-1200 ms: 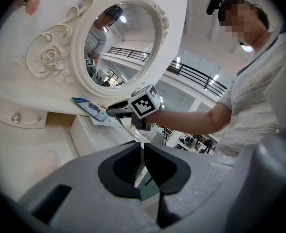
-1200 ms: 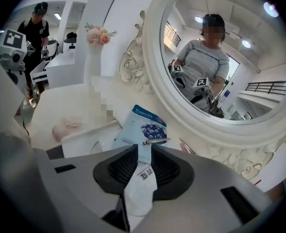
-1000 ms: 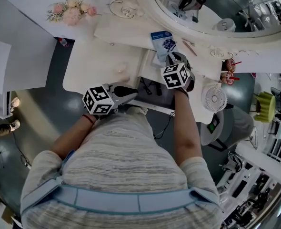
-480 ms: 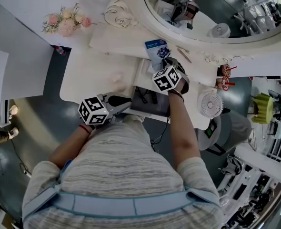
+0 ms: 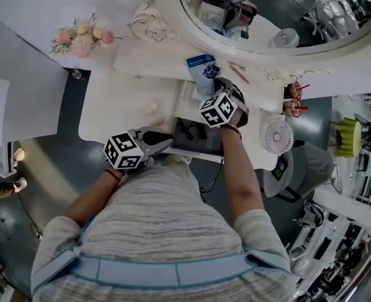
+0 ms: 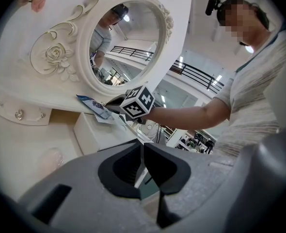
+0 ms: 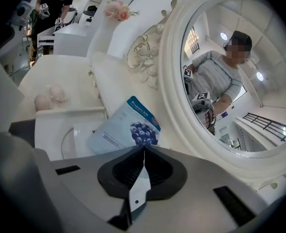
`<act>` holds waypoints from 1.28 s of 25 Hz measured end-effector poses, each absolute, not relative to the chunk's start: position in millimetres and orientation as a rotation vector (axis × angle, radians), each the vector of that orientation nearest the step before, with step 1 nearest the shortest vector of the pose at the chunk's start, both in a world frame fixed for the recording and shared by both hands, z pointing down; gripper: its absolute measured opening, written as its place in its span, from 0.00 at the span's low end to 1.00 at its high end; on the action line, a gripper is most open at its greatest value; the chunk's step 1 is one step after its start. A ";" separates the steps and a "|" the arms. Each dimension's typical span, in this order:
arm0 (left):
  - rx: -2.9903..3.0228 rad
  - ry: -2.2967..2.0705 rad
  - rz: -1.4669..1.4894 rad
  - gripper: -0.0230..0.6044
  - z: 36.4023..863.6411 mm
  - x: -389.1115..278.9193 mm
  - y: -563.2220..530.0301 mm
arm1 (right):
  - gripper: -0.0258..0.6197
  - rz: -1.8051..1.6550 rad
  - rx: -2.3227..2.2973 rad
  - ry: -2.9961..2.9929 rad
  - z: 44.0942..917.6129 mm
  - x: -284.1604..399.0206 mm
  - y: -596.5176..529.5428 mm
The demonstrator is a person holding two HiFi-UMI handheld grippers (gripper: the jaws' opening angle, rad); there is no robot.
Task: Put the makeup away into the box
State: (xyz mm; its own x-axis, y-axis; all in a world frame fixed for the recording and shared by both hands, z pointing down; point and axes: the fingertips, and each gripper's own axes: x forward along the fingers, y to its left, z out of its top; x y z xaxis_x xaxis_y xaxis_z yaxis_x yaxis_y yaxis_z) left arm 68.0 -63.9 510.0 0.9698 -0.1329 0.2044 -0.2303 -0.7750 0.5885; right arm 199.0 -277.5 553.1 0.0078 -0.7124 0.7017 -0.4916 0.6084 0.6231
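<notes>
A blue face-mask sachet (image 5: 202, 69) with a blueberry picture (image 7: 129, 128) leans up from the white box (image 5: 190, 98) toward the mirror shelf. My right gripper (image 5: 222, 87) is shut on the sachet's near edge; the thin packet runs between the closed pads (image 7: 144, 154). The box's white inside (image 7: 68, 130) lies just below and left of the sachet. My left gripper (image 5: 170, 138) hovers at the vanity's front edge, shut with nothing in it (image 6: 142, 149). From there I see the box's side (image 6: 92, 130) and the right gripper's marker cube (image 6: 138, 103).
An oval mirror (image 5: 267, 11) stands behind the shelf. A dark open drawer (image 5: 198, 137) with small dark items sits under the box. Clear round puffs (image 5: 151, 107) lie on the tabletop at left, a small white fan (image 5: 278, 133) at right, pink flowers (image 5: 78, 38) far left.
My right gripper has rolled a little while staying at the sachet. The left gripper has kept its place at the vanity's front edge.
</notes>
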 end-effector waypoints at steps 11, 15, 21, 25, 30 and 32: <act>2.495 -0.168 0.214 0.06 505.0 81.8 -54.9 | 0.06 -0.246 1.184 -1.653 519.0 222.7 -236.5; 2.509 -0.117 0.225 0.06 503.5 88.9 -50.7 | 0.06 -0.236 1.208 -1.651 516.7 229.8 -204.3; 2.524 -0.061 0.242 0.06 502.6 95.3 -42.7 | 0.06 -0.214 1.221 -1.653 521.0 232.6 -151.5; 2.532 -0.024 0.253 0.06 503.1 98.8 -37.2 | 0.06 -0.174 1.240 -1.641 528.5 235.0 -120.9; 2.541 0.019 0.264 0.06 501.7 103.9 -31.2 | 0.06 -0.100 1.272 -1.631 536.9 236.9 -86.1; 2.544 0.035 0.270 0.06 501.1 105.8 -28.6 | 0.06 -0.063 1.283 -1.630 540.8 237.1 -73.4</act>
